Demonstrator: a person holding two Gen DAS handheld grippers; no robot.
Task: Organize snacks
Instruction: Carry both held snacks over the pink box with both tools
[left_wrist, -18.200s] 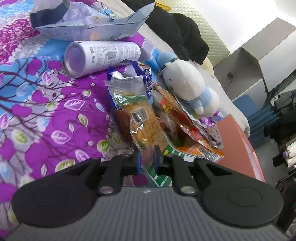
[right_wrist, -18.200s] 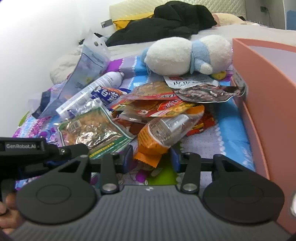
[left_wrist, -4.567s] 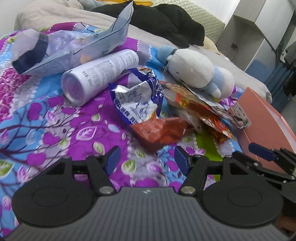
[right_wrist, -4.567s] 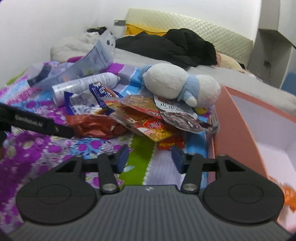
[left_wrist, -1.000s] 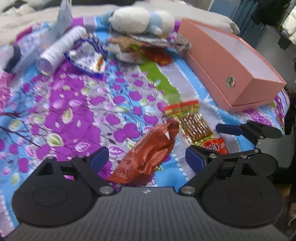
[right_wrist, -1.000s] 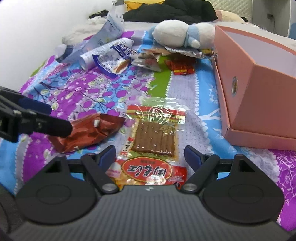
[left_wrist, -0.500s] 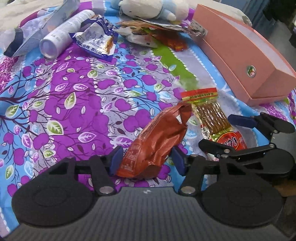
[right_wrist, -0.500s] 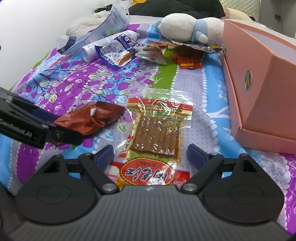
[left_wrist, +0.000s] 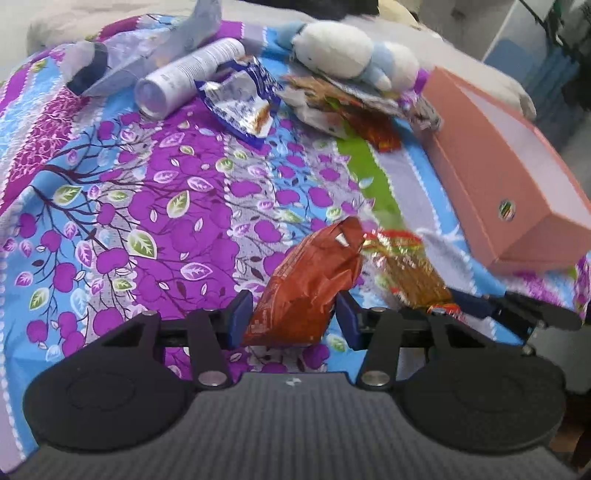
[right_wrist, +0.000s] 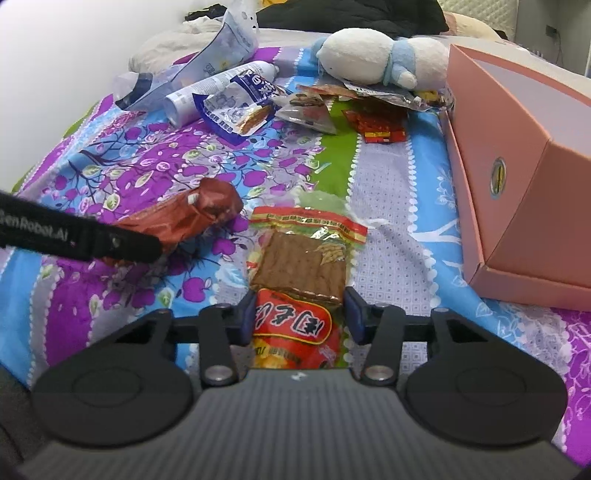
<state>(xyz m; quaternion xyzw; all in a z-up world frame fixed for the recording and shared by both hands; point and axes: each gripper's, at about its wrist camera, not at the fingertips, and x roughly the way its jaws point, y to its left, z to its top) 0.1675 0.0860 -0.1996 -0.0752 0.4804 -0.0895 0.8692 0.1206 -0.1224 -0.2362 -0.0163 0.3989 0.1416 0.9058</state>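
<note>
The crumpled red-brown snack bag (left_wrist: 310, 284) sits between the closing left gripper (left_wrist: 293, 319) pads, just beside the clear packet of brown sticks (right_wrist: 301, 266) (red label), gripped by the closing right gripper (right_wrist: 299, 314). Both lie on the floral bedsheet (left_wrist: 147, 206), near the pink box (right_wrist: 517, 155).

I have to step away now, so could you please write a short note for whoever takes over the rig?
Left claw: jaws closing around the brown snack bag, near end between them.
Right claw: jaws closing around the red clear-window snack pack.
Both packs lie on the floral blanket, beside the pink box.
More snacks are piled by the plush toy, with a blue-white wrapper next to the white bottle.
Left: finish both grips, then sort the pile.
</note>
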